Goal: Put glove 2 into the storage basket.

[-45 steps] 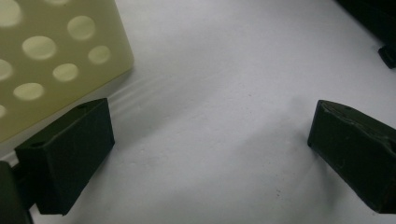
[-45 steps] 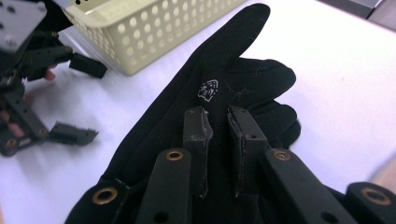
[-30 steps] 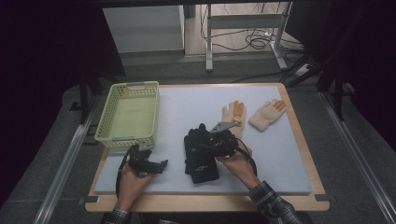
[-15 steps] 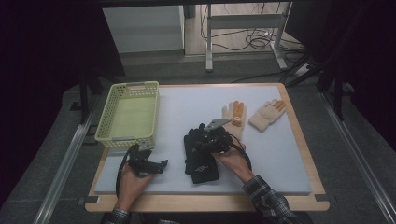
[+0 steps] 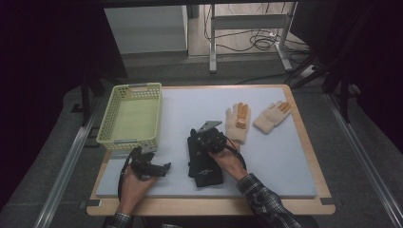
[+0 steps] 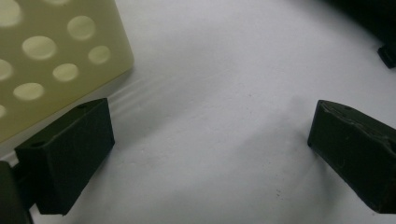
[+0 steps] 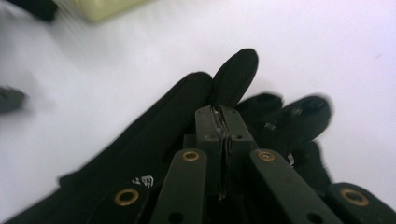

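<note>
Where the right tool meets, black glove fingers half hidden.

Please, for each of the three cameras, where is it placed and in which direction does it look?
High view: above the person's side, looking forward and down on the table; both forearms, left gripper, right gripper.
Left gripper view: on the left gripper, looking down at the white mat; jaws wide apart, basket corner beside them.
Right gripper view: on the right gripper, jaws closed together over the black glove.
Shared: high view also shows the black glove and basket.
</note>
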A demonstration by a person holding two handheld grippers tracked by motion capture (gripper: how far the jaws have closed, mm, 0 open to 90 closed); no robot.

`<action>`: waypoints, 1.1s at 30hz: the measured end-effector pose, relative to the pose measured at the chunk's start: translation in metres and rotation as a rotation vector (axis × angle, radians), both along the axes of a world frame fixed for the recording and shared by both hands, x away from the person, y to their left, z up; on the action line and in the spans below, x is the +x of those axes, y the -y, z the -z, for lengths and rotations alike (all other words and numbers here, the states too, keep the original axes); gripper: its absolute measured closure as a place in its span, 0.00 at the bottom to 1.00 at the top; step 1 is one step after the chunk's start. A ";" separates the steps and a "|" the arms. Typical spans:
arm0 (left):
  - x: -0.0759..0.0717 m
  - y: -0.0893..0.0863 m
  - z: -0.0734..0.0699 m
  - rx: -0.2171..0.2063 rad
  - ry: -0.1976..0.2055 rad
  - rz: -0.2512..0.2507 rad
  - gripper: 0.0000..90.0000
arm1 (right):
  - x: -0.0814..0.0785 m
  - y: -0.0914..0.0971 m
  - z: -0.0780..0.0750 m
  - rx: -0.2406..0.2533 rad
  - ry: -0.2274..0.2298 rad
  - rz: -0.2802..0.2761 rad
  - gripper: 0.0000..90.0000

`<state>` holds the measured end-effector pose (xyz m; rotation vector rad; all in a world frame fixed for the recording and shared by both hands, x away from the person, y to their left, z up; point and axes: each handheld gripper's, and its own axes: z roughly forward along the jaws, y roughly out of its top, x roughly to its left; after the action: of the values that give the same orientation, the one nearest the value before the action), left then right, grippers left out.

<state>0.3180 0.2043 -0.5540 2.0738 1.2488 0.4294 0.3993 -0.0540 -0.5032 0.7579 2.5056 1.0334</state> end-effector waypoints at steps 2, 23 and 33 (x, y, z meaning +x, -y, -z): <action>0.000 0.000 0.000 -0.003 0.001 -0.002 0.00 | 0.000 0.004 -0.010 0.009 0.026 0.022 0.96; 0.000 0.000 0.000 0.006 0.000 0.003 0.00 | -0.002 0.066 -0.021 0.072 -0.017 0.094 0.76; 0.000 0.000 0.000 0.006 -0.001 0.004 0.00 | -0.053 0.109 0.008 0.031 -0.116 0.056 0.85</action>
<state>0.3181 0.2047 -0.5538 2.0815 1.2449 0.4308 0.3459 -0.1631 -0.5112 0.9168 2.5543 1.0397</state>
